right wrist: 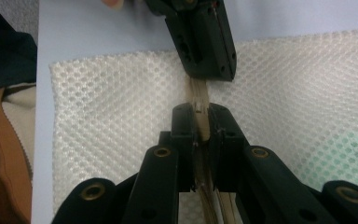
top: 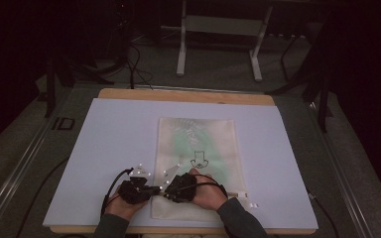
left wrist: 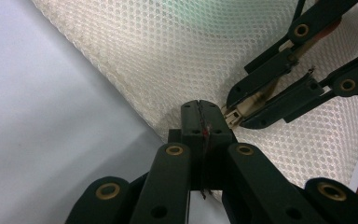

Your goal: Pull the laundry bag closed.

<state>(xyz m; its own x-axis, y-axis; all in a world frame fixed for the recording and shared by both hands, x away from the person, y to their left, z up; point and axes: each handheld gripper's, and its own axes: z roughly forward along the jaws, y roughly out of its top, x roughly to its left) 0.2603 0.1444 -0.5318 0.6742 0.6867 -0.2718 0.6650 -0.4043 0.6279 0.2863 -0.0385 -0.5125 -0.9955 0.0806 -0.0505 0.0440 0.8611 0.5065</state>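
With the left gripper (left wrist: 200,109) clamped on the white mesh laundry bag (top: 197,148) at the table's six o'clock and the right gripper (right wrist: 200,108) pinching its beige zipper pull (right wrist: 198,95), pulling unevenly could tear the mesh.

Dim high view, dark surround; closeups brighter, perhaps soft.

A mesh bag (top: 197,148) lies flat on the mat (top: 114,144), near the middle, its near end by my edge of the table (top: 186,94). My left gripper (top: 154,190) sits at the bag's near left edge, my right gripper (top: 164,192) just right of it on the bag, tips almost touching. A zipper pull (left wrist: 233,114) lies between them.
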